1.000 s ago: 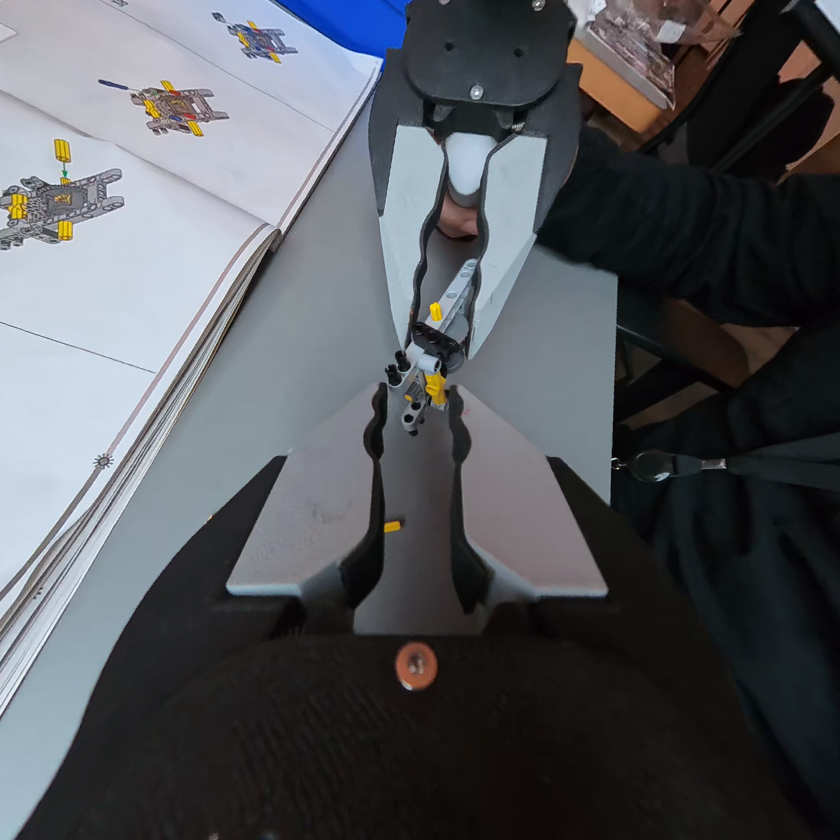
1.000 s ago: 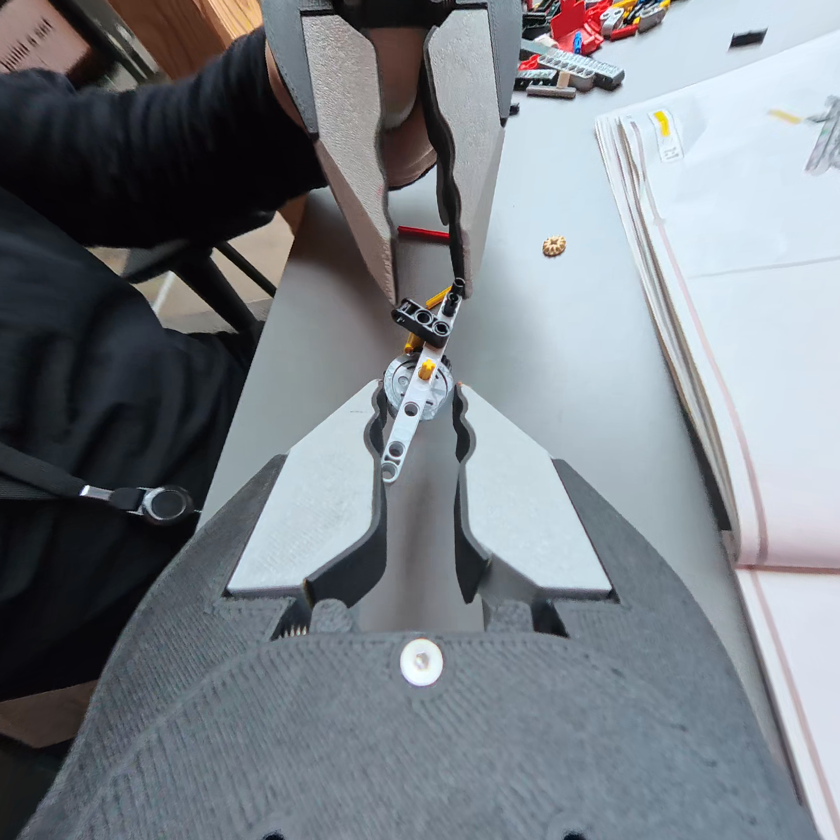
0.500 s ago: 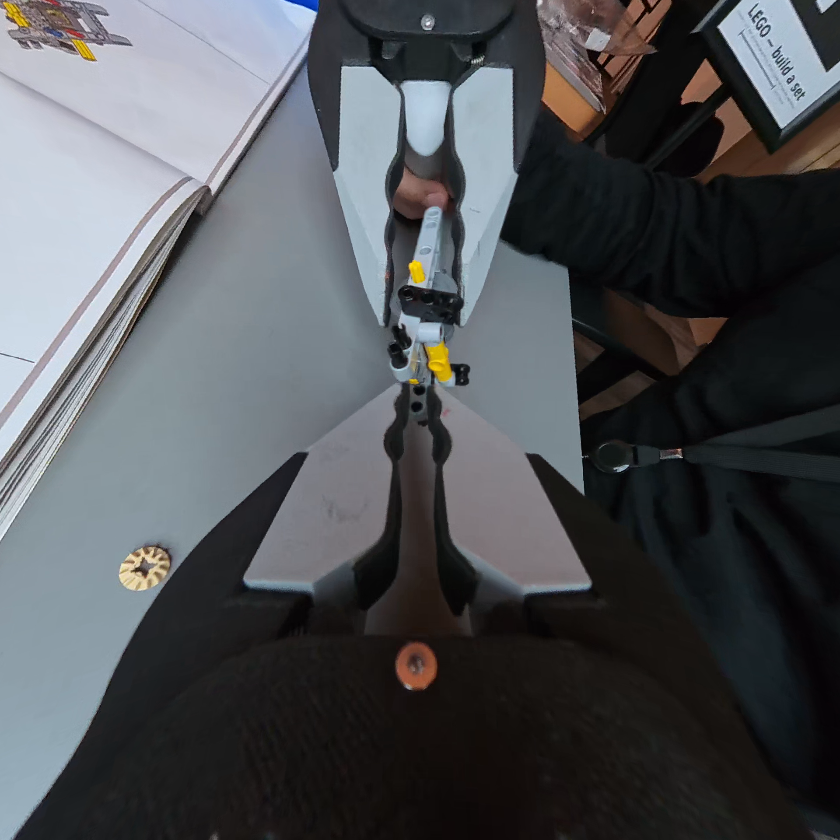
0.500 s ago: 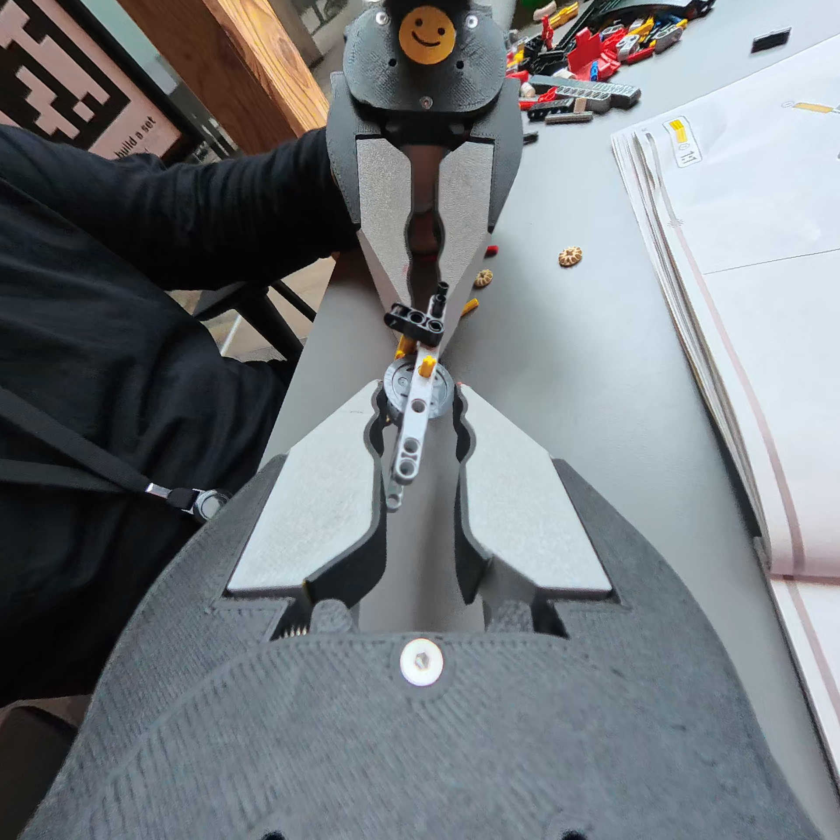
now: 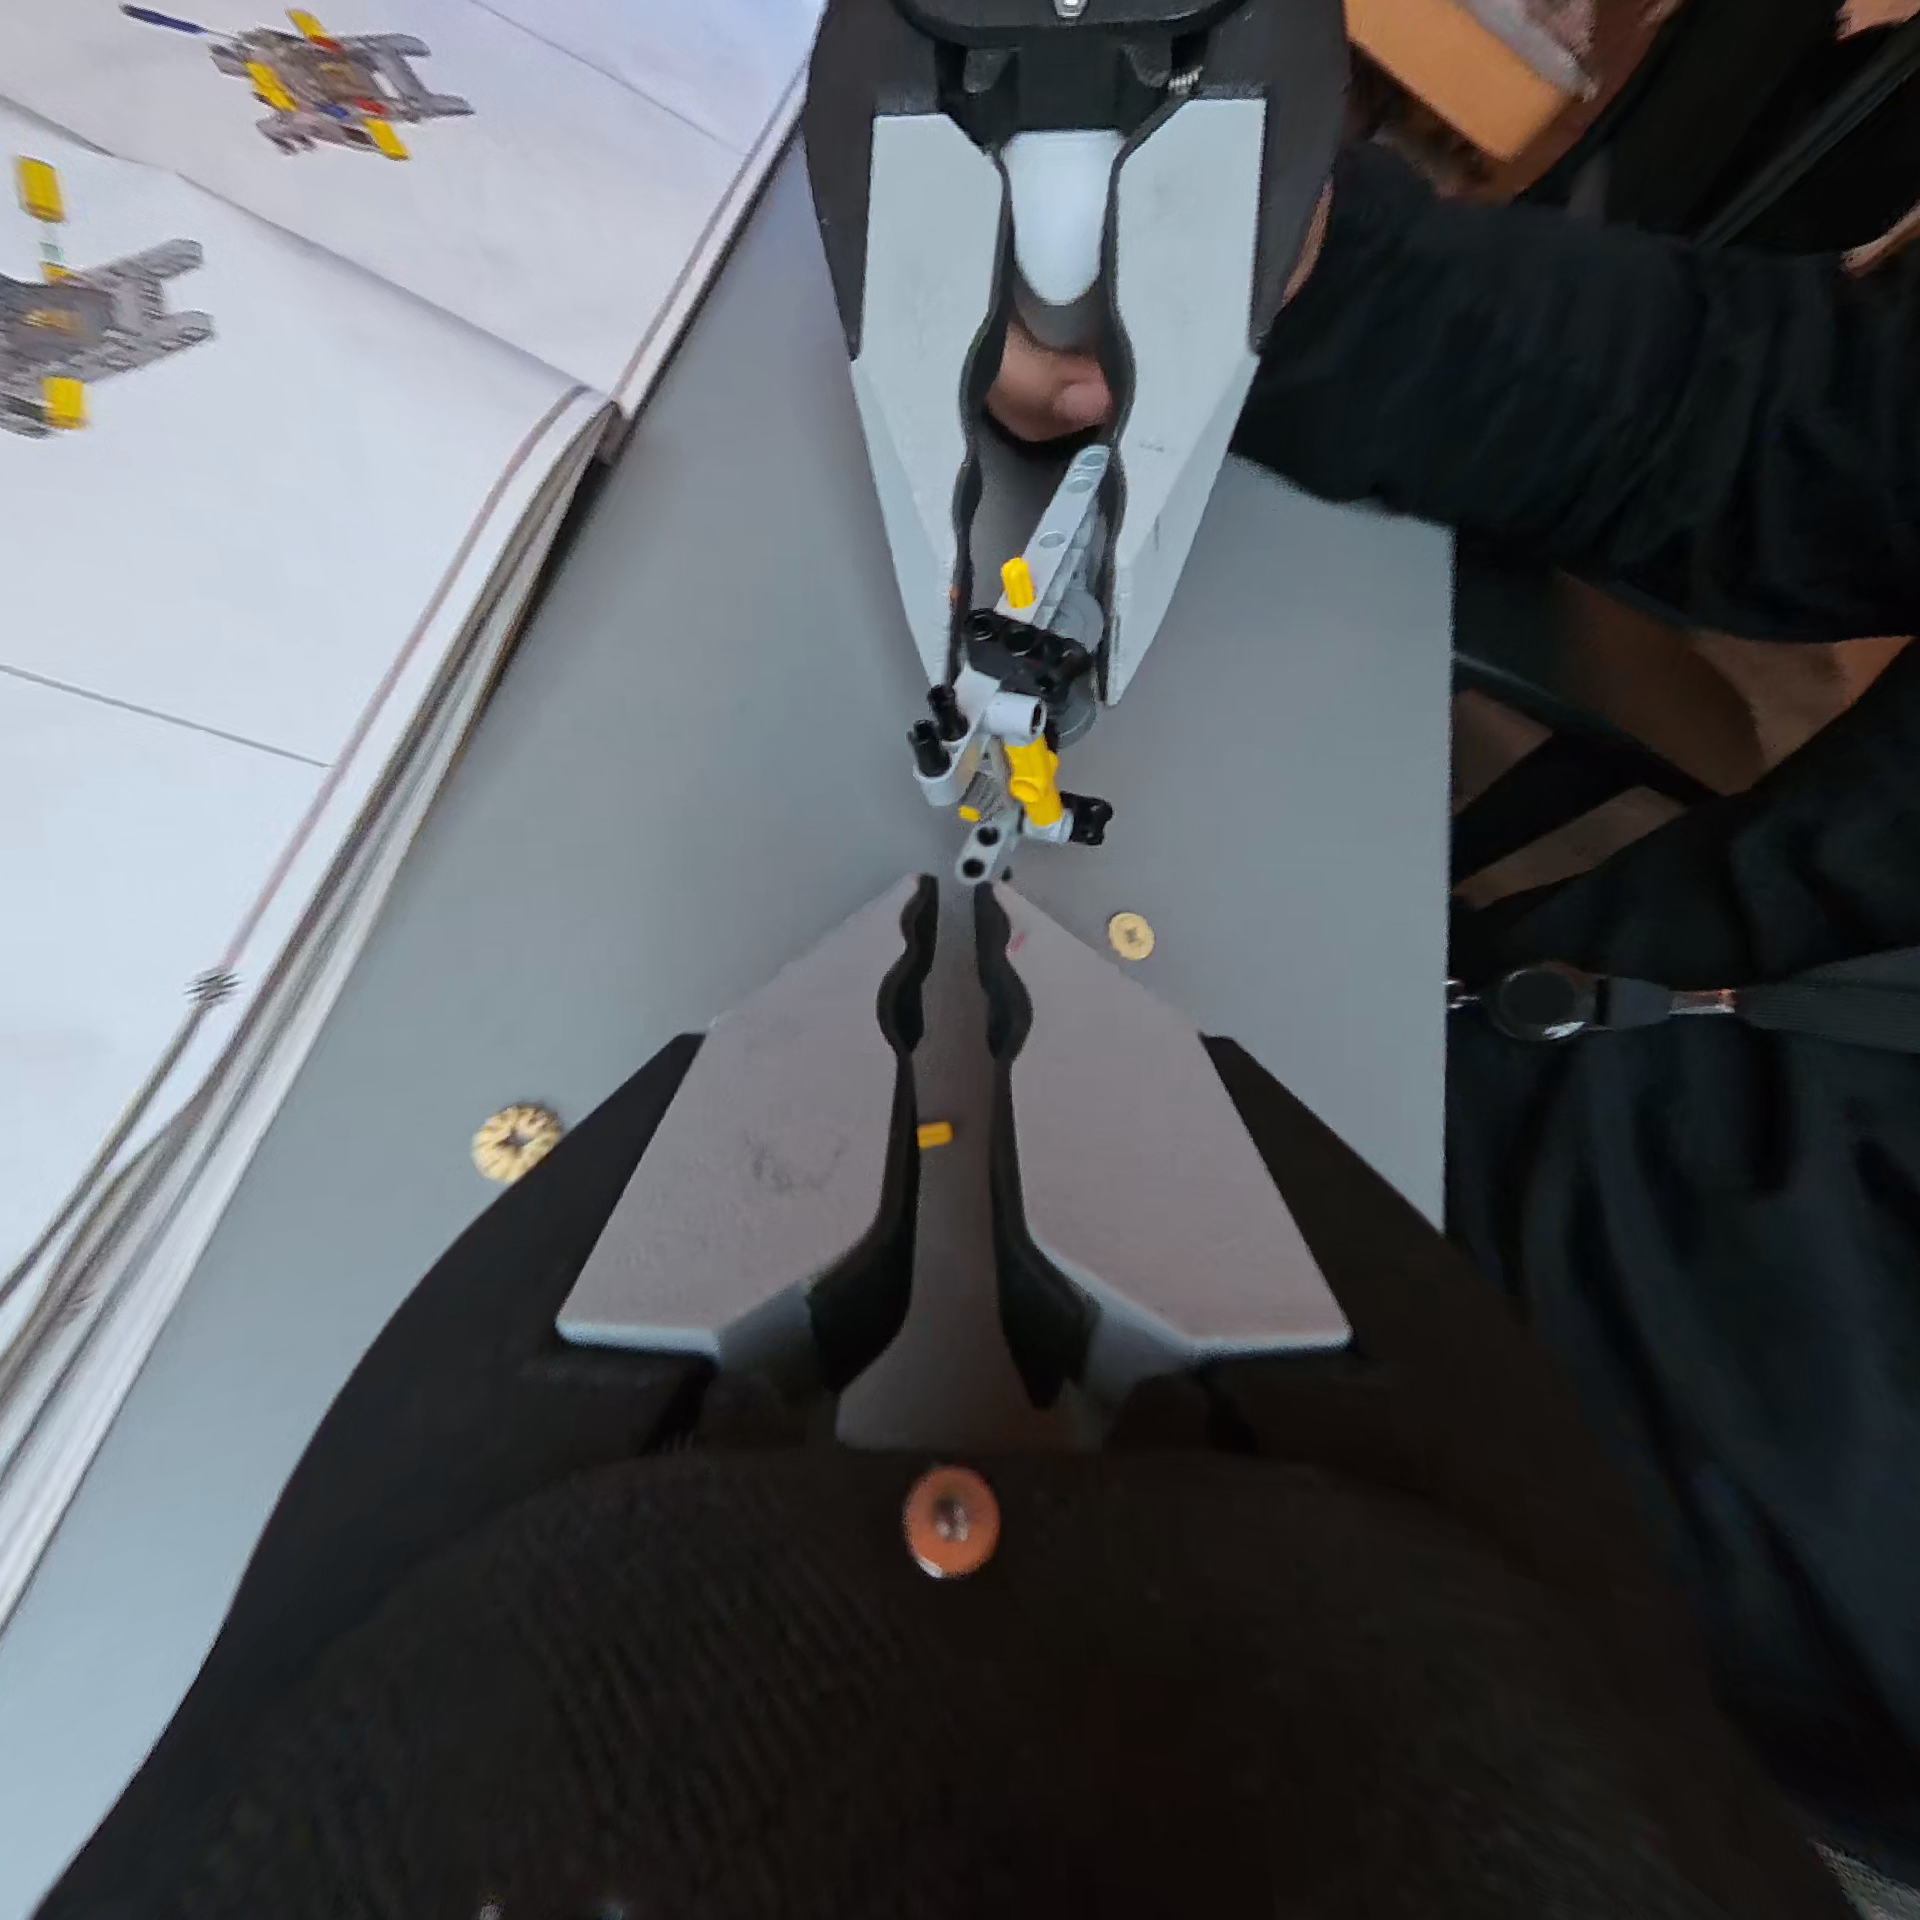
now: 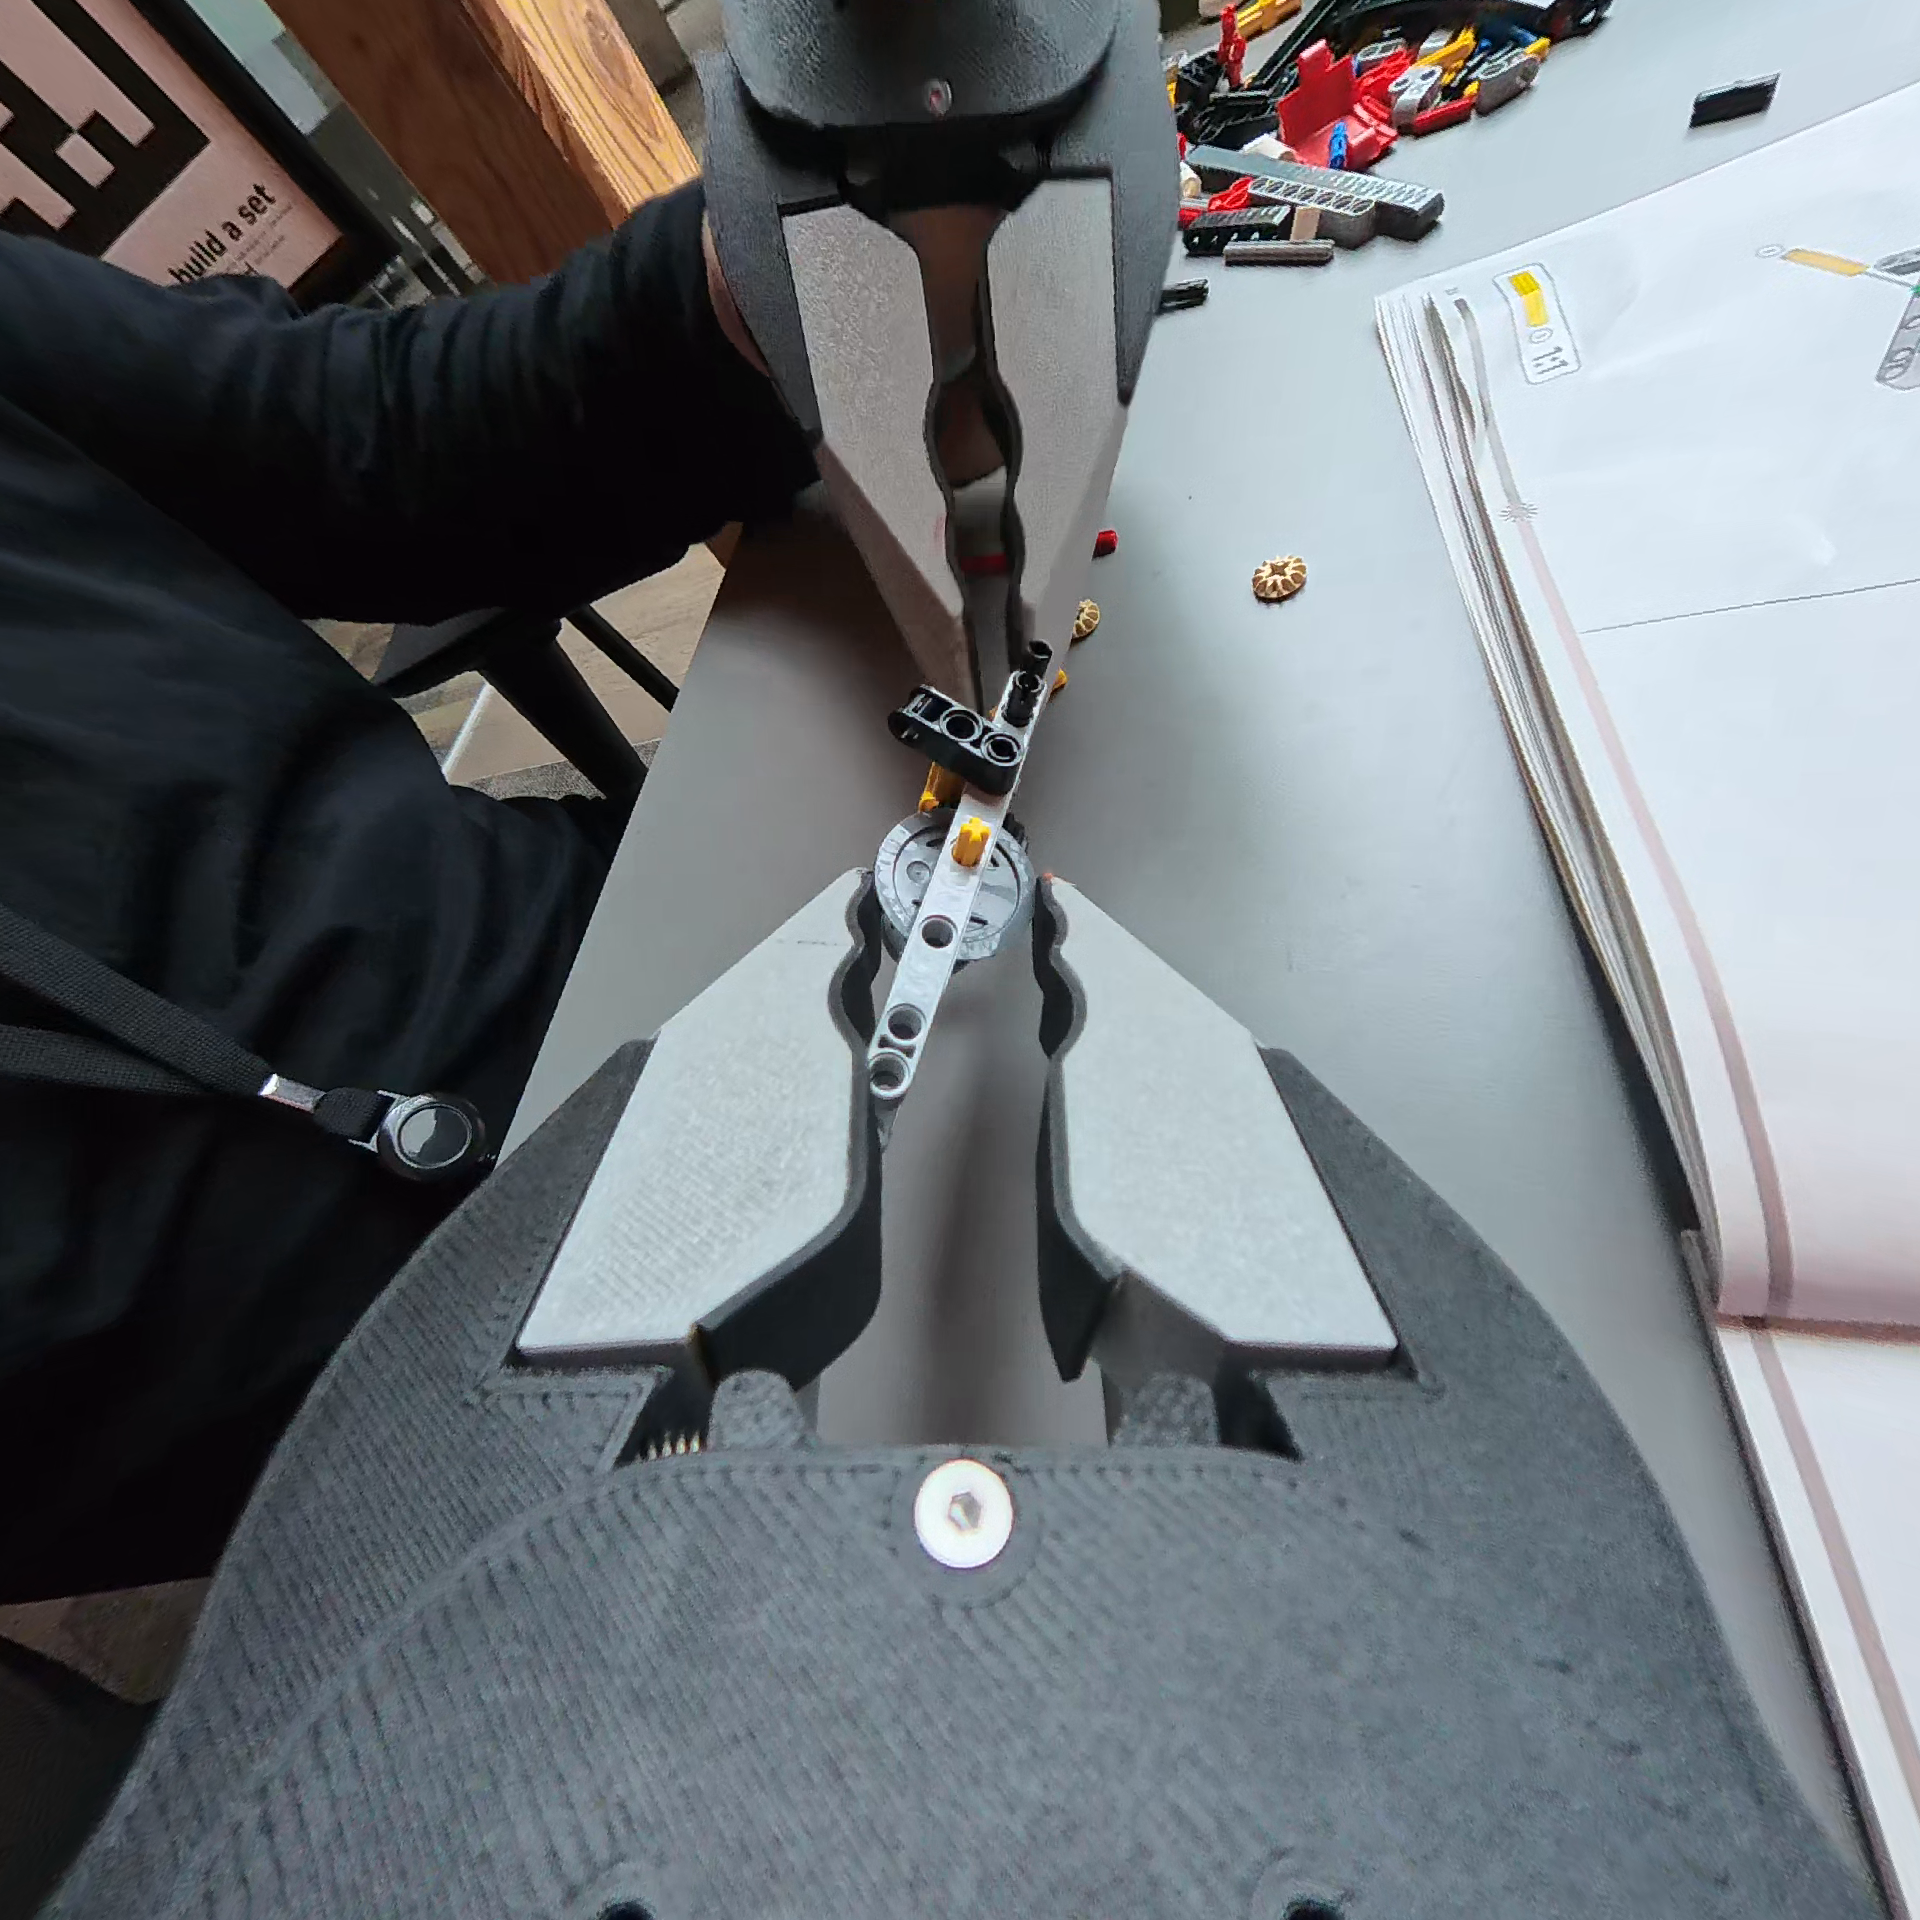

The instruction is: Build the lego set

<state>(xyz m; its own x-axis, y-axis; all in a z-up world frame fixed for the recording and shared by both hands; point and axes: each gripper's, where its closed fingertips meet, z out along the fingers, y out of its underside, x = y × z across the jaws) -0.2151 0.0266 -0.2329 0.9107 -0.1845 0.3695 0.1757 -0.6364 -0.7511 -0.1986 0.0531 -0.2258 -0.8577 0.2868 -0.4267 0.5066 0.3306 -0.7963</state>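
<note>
Grippers face each other tip to tip above the grey table (image 5: 665, 727). The right gripper (image 6: 948, 894) has its fingers part-way open and clamps the round grey disc of the lego assembly (image 6: 956, 831) between its tips; the assembly's long grey beam runs back between the fingers, leaning to the left one. In the left wrist view the same assembly (image 5: 1013, 727) sticks out from the far gripper's tips, with yellow pins, a black three-hole beam and black pins on it.

The left gripper (image 5: 951, 896) has its fingers nearly together, with only a narrow gap, and nothing sits between them. Its tips are just beside the near end of the assembly; I cannot tell if they touch it.

Three tan gears (image 5: 516, 1141) (image 5: 1130, 935) (image 6: 1086, 619) lie on the table near the grippers, and a small yellow pin (image 5: 934, 1135) lies under the left gripper. An open booklet (image 5: 260, 499) lies beside. Loose parts (image 6: 1340, 94) are piled at the far end.
</note>
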